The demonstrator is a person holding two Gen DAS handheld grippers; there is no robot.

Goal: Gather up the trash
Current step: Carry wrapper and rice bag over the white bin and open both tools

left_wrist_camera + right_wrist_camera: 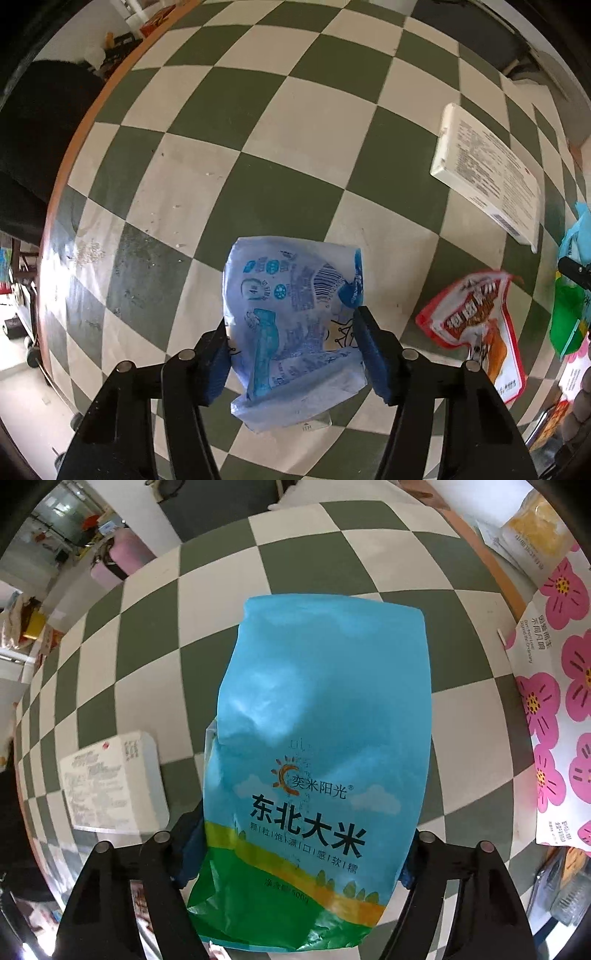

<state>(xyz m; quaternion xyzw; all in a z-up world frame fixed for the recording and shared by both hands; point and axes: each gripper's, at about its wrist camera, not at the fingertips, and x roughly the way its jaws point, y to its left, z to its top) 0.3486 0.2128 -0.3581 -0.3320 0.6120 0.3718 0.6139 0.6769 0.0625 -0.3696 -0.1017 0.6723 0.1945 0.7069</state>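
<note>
In the left wrist view my left gripper is shut on a crumpled pale blue and white plastic wrapper, with a blue pad pressing each side, held above the checkered tabletop. In the right wrist view my right gripper is shut on a large blue and green rice bag; the bag stands up between the jaws and hides most of both pads. That bag's edge also shows at the far right of the left wrist view.
A white printed box lies on the table at the right; it also shows in the right wrist view. A red and orange snack packet lies near it. A white bag with pink flowers stands at the right. The orange table edge curves along the left.
</note>
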